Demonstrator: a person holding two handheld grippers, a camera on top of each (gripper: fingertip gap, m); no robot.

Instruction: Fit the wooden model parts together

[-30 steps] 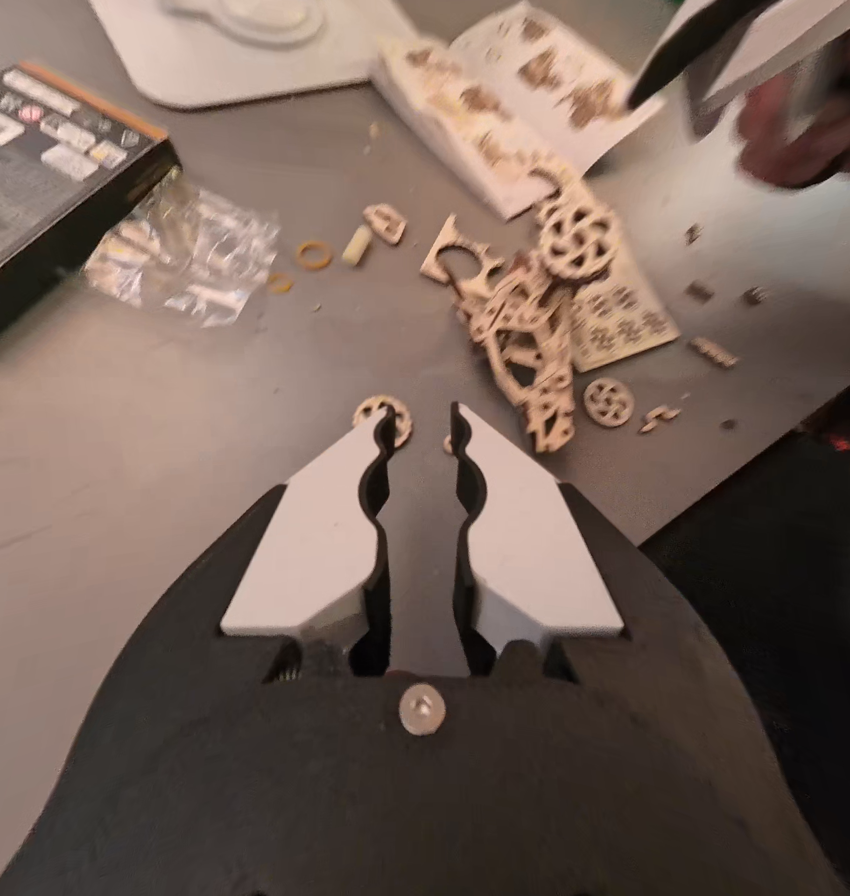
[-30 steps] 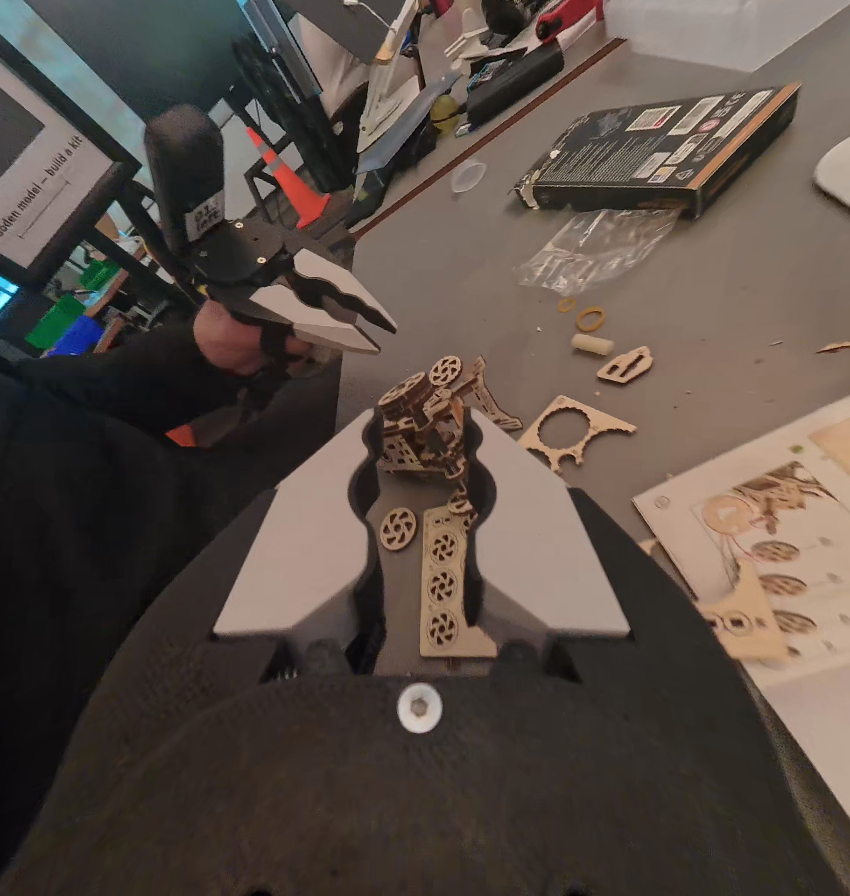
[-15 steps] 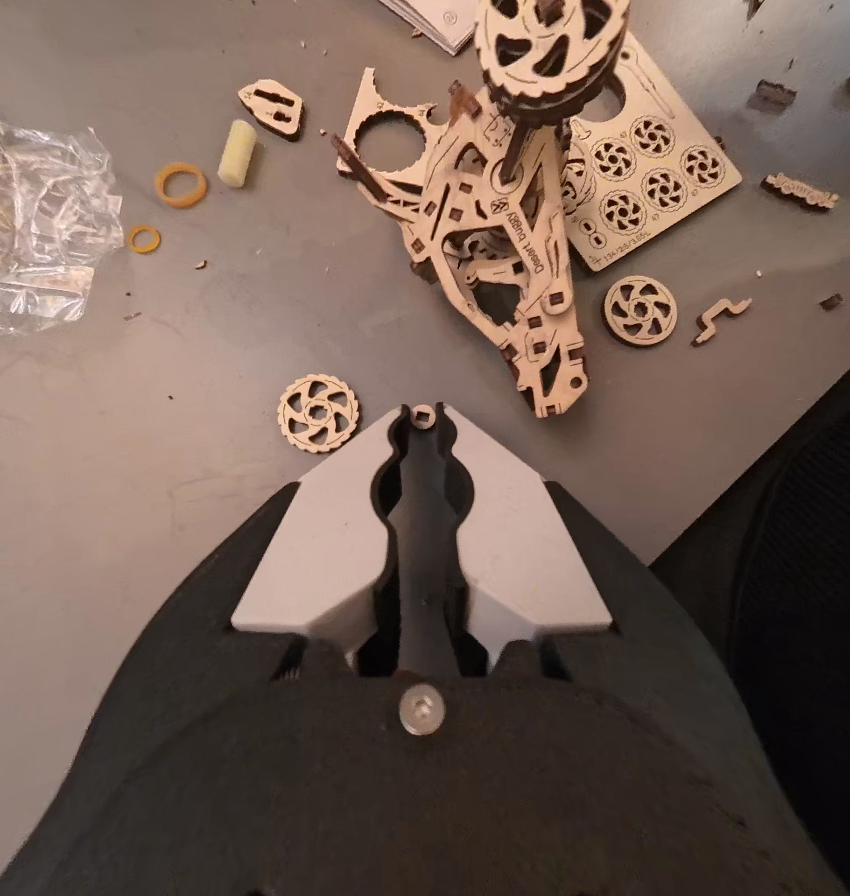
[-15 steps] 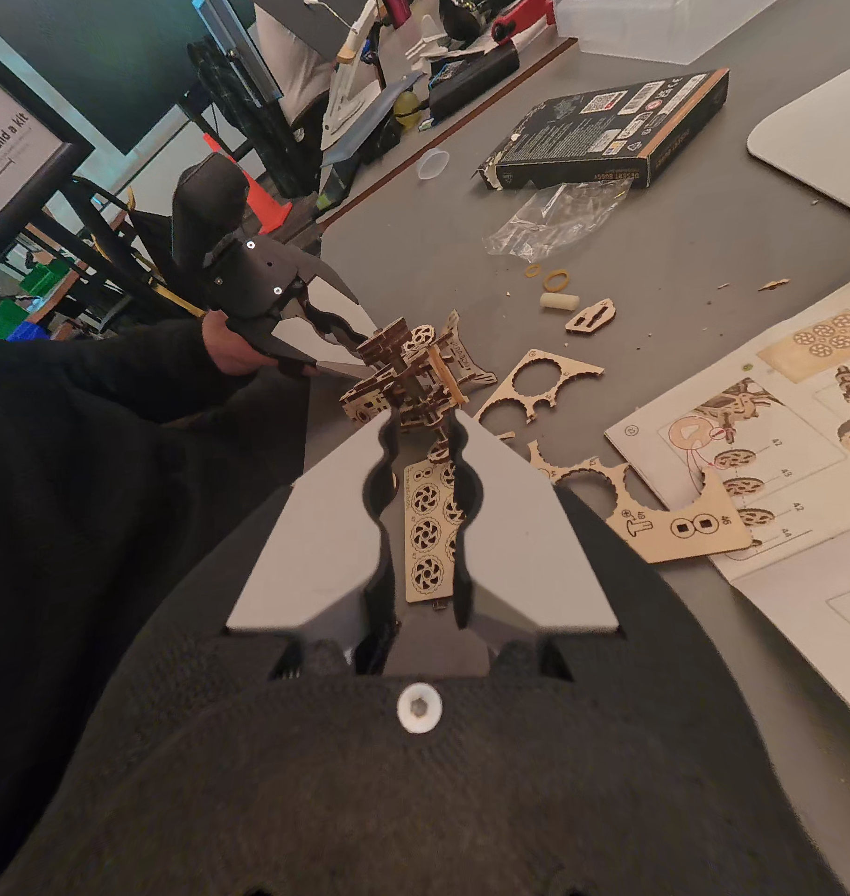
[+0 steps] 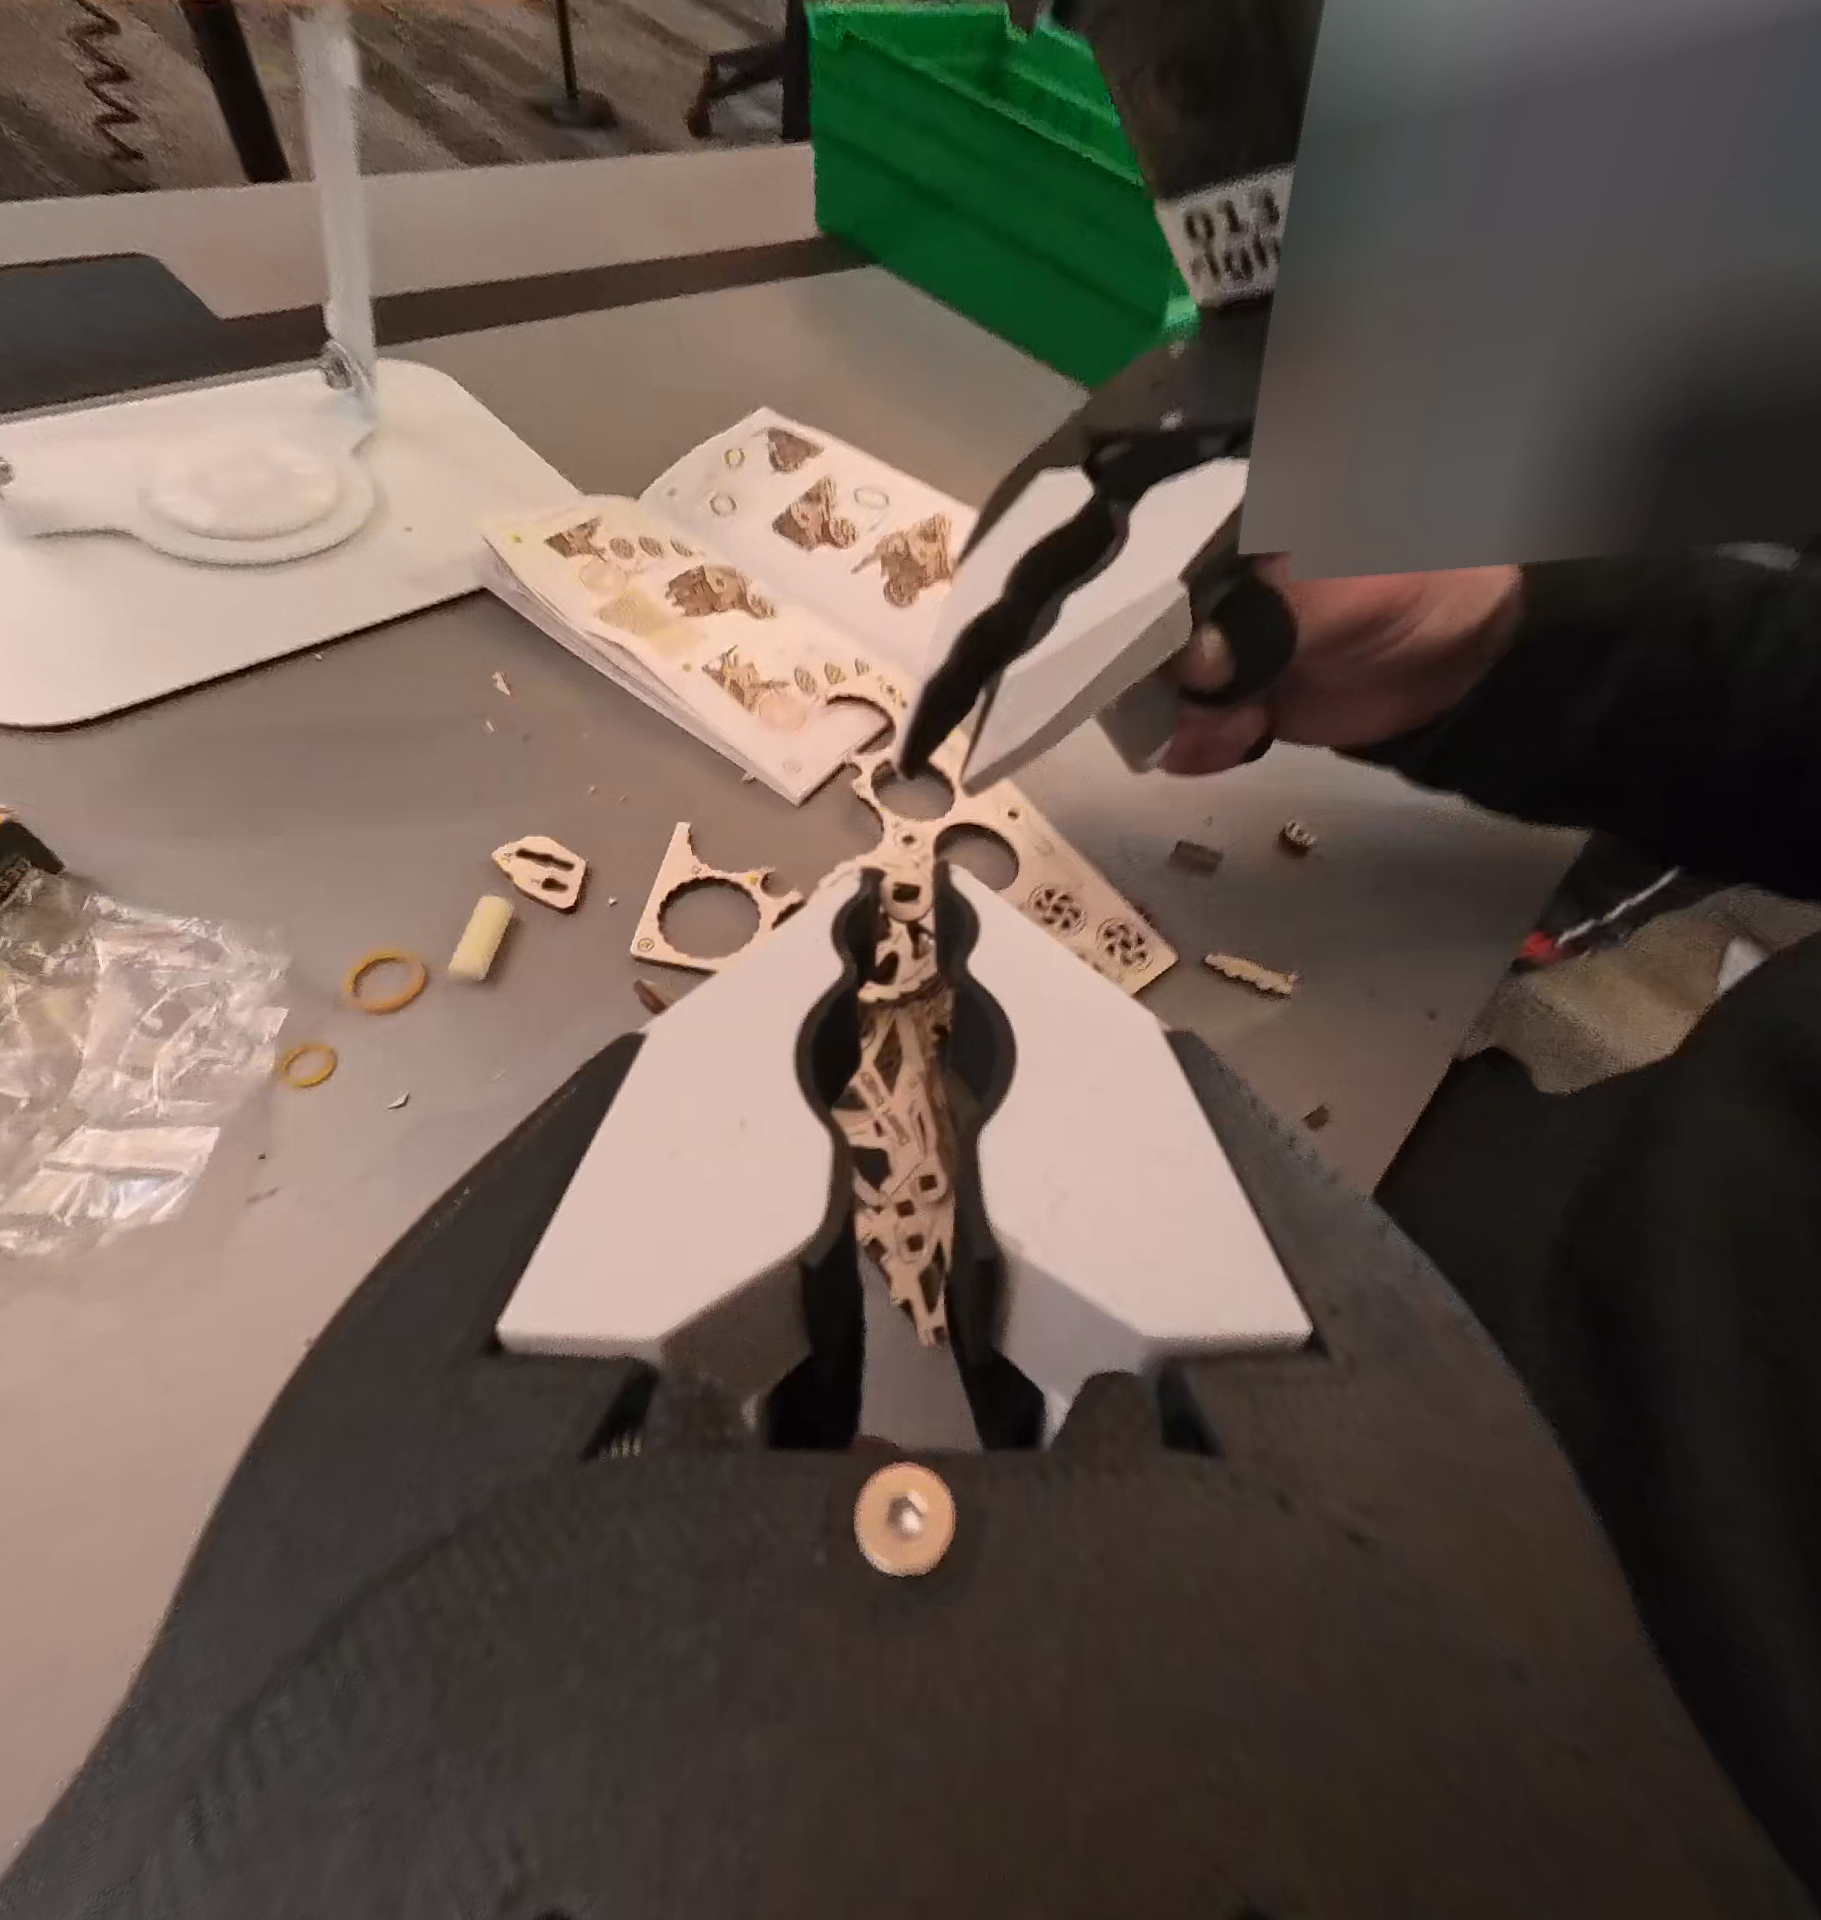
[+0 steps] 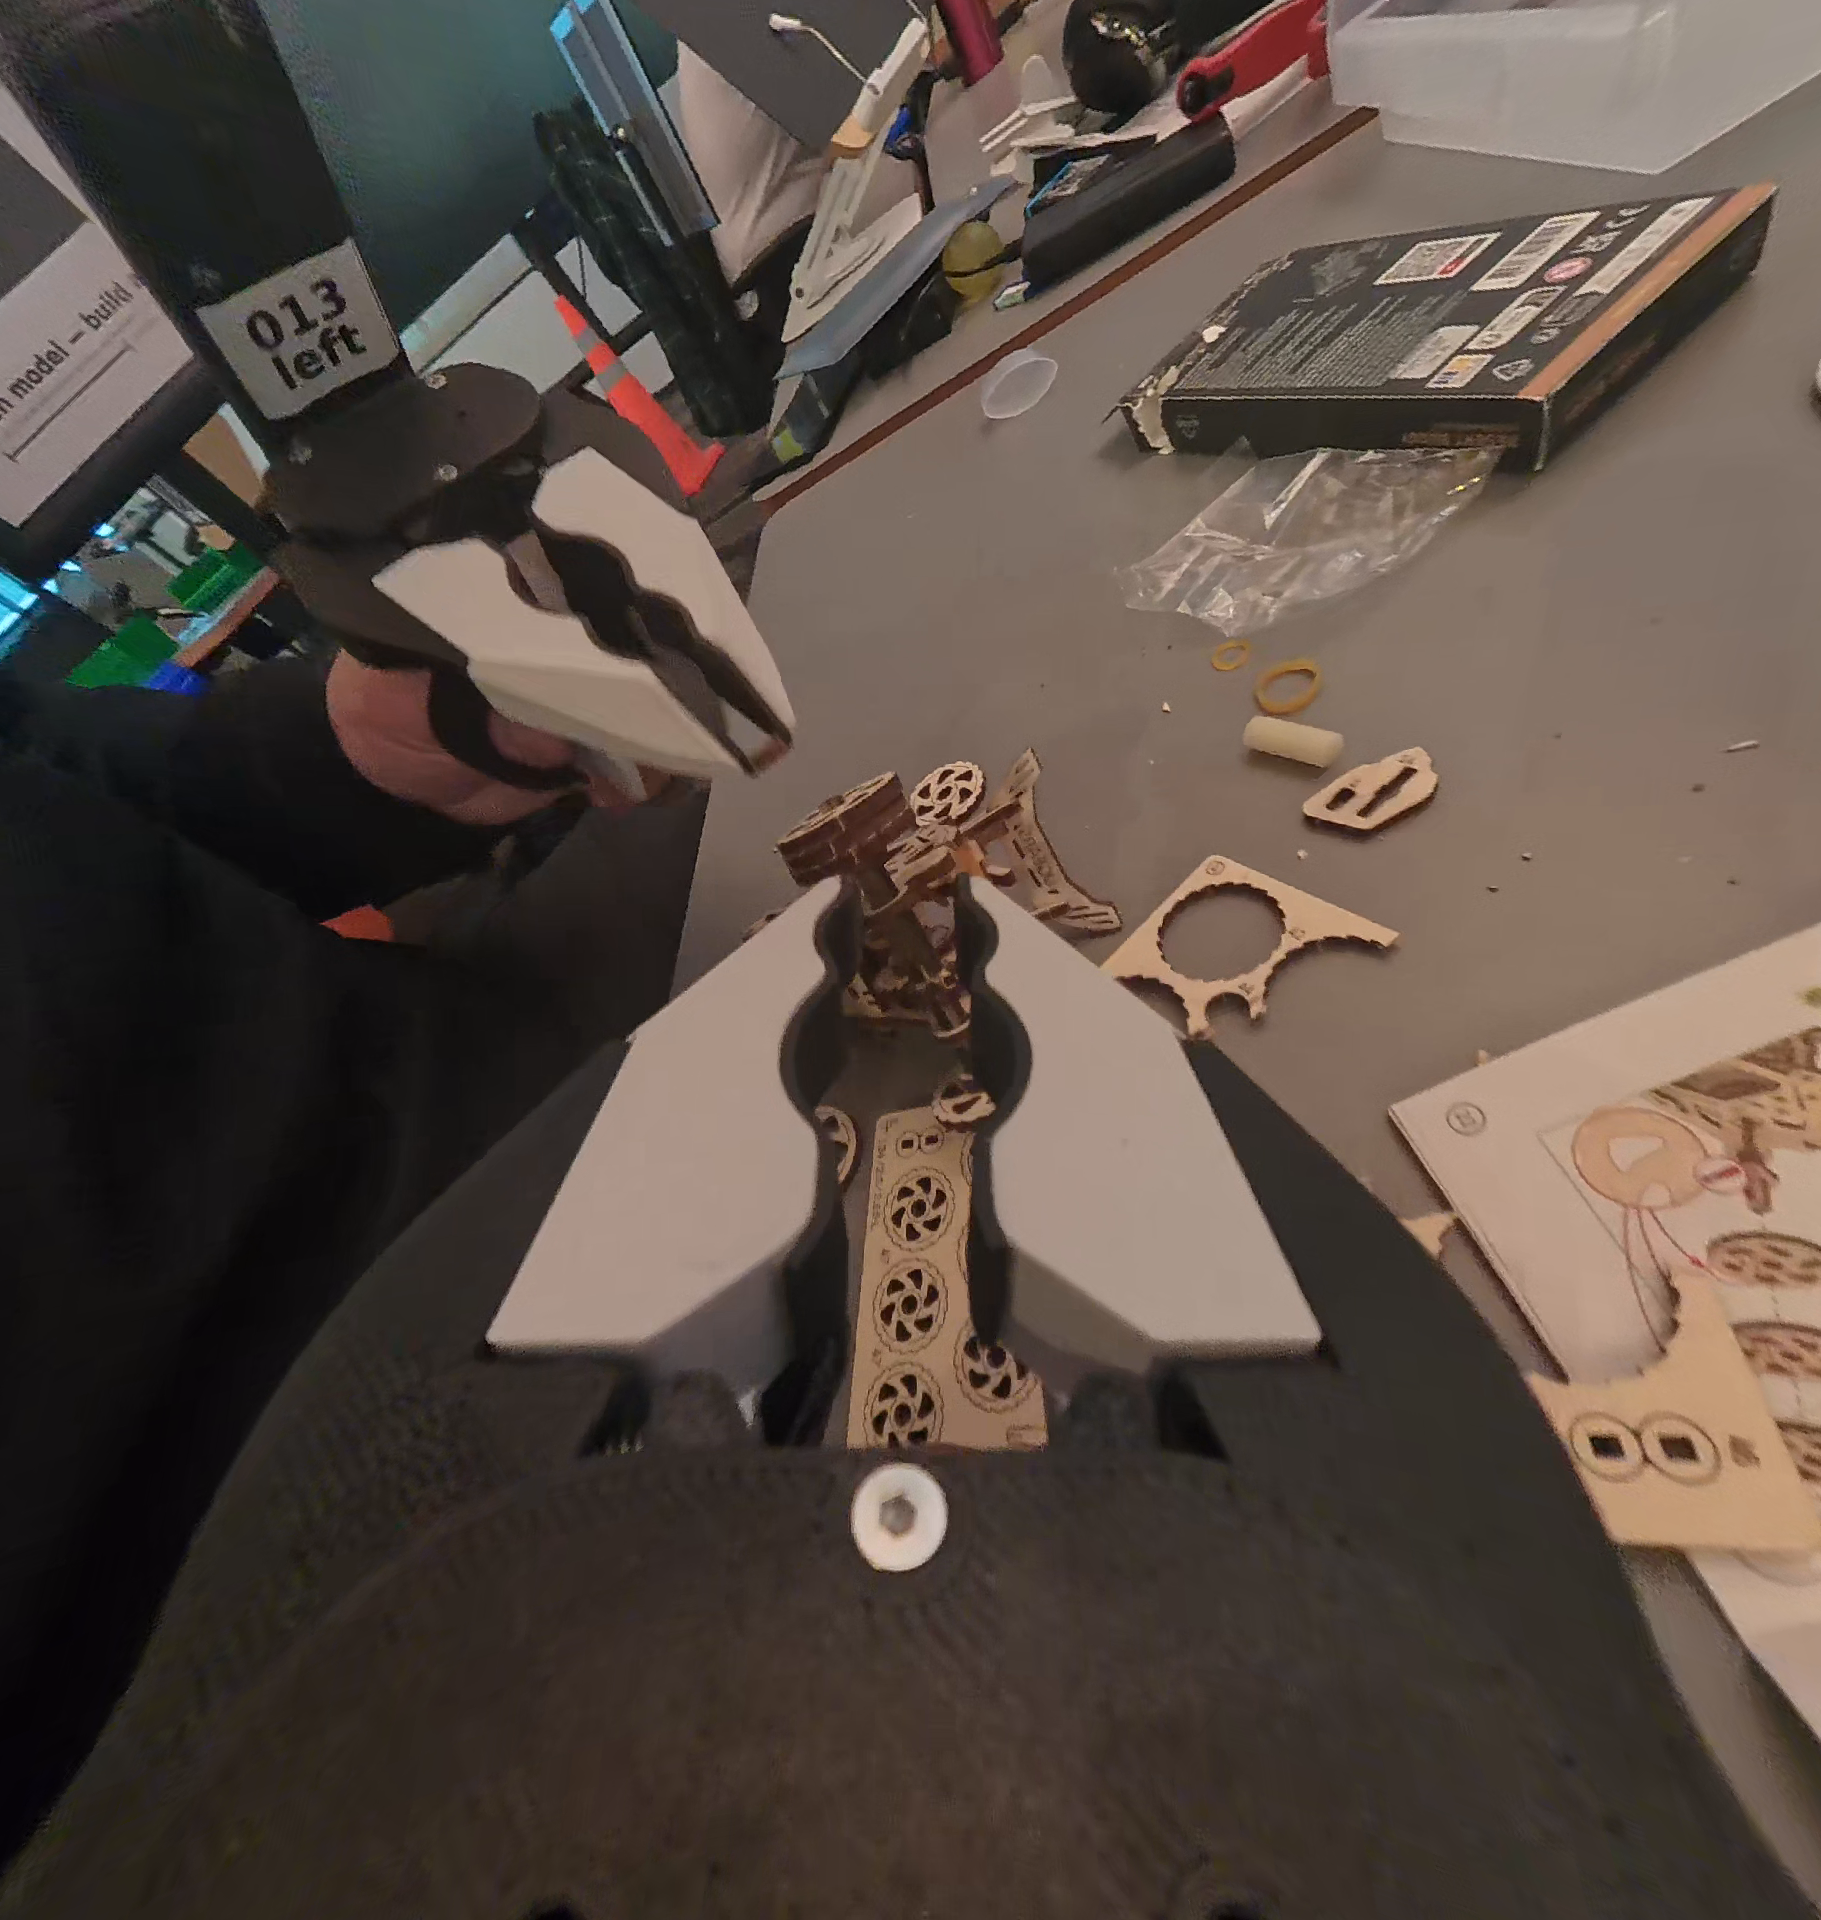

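Upright on the grey table [image 6: 989, 623], near its left edge, stands the wooden model [image 6: 890, 831]: pale laser-cut plywood with dark burnt edges, a stacked gear and a small spoked wheel on top. The right gripper [image 6: 906, 888] hangs slightly parted and empty. The left gripper [image 5: 903, 888] hovers above the model; whether its narrow gap pinches anything I cannot tell.

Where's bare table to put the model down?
Free: the grey stretch between the plastic bag and the left claw. Crowded: around the punched sheets and booklet.
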